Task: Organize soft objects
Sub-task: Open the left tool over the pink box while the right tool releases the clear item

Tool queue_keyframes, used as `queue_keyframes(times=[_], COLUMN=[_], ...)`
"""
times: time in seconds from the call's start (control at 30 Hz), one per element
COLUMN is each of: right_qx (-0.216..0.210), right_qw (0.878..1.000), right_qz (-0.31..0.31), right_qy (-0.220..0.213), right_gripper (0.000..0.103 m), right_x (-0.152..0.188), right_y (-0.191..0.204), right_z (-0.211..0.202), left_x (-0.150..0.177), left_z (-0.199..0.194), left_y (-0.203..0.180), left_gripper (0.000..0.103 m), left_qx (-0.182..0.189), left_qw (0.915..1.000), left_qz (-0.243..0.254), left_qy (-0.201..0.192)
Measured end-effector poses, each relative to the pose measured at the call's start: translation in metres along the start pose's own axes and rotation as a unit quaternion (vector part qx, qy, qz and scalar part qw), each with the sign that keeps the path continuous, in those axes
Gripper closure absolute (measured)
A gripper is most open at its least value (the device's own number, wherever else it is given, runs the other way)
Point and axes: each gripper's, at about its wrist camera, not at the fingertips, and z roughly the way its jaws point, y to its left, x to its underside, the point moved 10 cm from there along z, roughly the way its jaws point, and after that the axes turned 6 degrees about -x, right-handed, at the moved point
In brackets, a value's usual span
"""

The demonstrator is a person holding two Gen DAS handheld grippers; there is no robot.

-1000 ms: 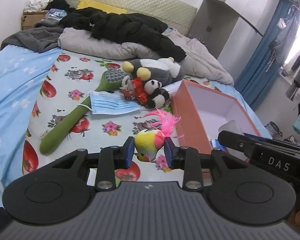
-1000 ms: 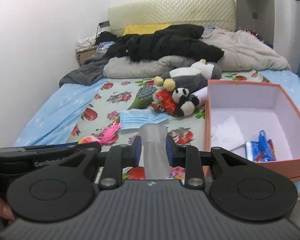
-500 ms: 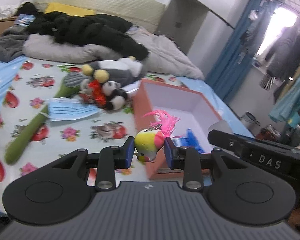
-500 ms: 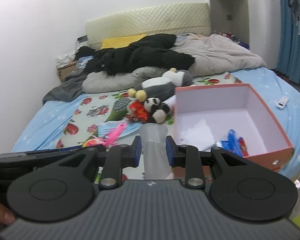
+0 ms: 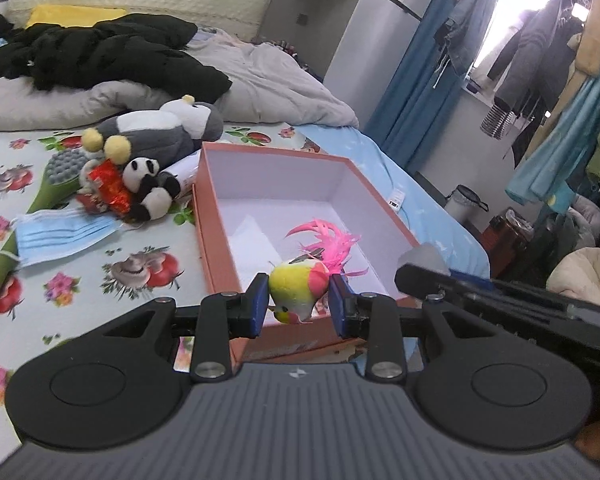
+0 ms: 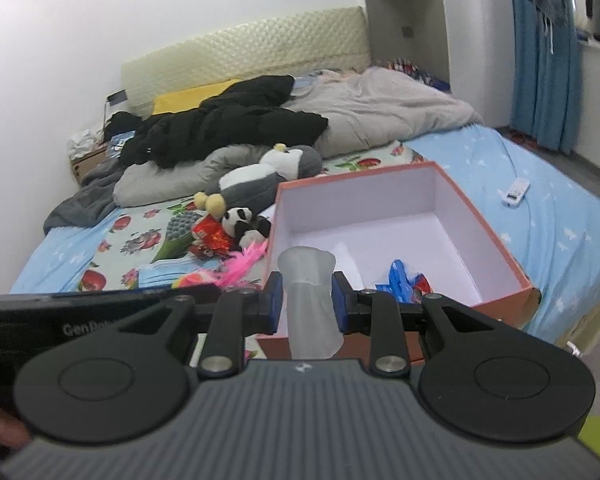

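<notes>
The left gripper (image 5: 299,304) has its fingers (image 5: 257,305) clamped on a small yellow-and-pink toy bird (image 5: 297,289), one blue pad on each side of its body, the pink tail feathers fanning up and away. The bird hangs over the near edge of the orange box (image 5: 214,240), which sits on the bed (image 5: 76,280).

The right gripper (image 6: 307,306) has its fingers (image 6: 274,304) closed partway on a translucent, frosted soft piece (image 6: 310,296) that stands upright between the pads, flaring wider at top and bottom; what it is cannot be made out. It too sits at the box's near wall, by the left corner.

Inside the box lie a blue-and-red packet (image 6: 404,280) and a white sheet (image 5: 248,240); the grippers hide the near floor. Left of the box rest a panda plush (image 5: 150,188), a grey-and-white plush (image 5: 156,136), a red wrapper (image 5: 110,186), a blue face mask (image 5: 60,236) and a green brush (image 5: 56,184), its handle cut off at the frame's edge. A fingertip (image 6: 4,432) shows at the lower left of the right wrist view.
</notes>
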Motion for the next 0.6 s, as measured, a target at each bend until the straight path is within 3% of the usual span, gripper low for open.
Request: queue_keyframes(times=[0.6], right_qx=[0.034], right_qw=[0.996], right_qz=[0.050], right_qy=[0.064], right_gripper=[0.073], right_x=[-0.010], right_y=[-0.100], right_z=[0.091], left_x=[-0.042], left_z=[0.151], left_y=[-0.026], left_gripper=[0.066], left_qx=[0.008], left_qw=[0.9968], left_qz=[0.024], left_qy=[0.076])
